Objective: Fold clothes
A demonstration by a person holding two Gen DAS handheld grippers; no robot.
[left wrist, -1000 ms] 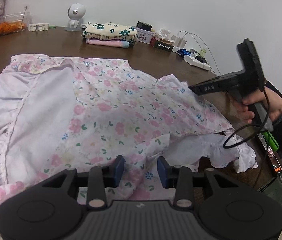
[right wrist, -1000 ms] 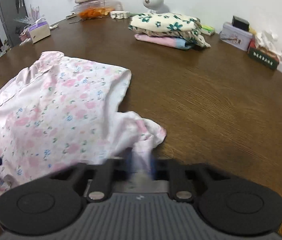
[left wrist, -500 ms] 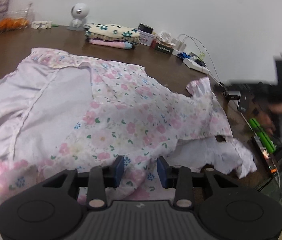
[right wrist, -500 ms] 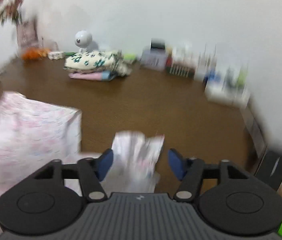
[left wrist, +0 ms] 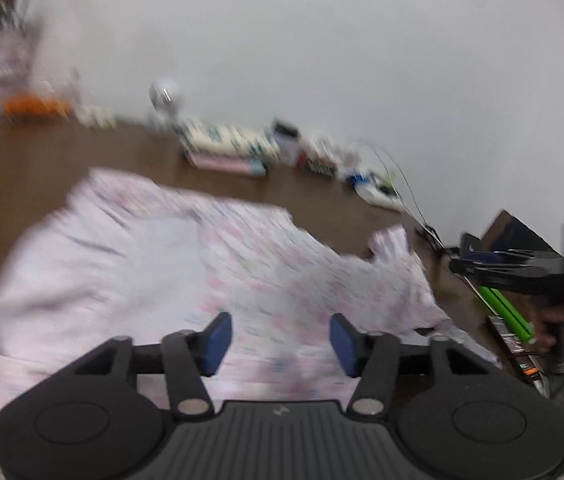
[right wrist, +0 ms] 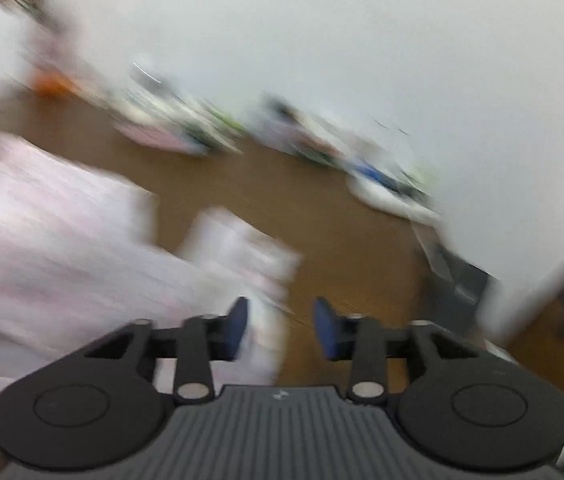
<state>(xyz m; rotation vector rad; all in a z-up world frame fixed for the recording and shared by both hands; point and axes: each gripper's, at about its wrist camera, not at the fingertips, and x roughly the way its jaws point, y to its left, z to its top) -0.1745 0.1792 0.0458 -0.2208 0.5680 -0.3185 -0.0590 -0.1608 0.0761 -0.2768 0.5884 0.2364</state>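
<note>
- both tools, left tool and right tool, are now gaping apart with nothing in them; a second ago the right was pinching the garment's hem.
- garment is lying spread on the surface, so a fold is likely just laid.
- writing is blurring out; none readable.

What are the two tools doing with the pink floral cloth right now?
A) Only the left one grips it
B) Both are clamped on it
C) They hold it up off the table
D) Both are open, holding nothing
D: the left tool and right tool both show spread blue pads with nothing between them, and the cloth lies on the table.
</note>
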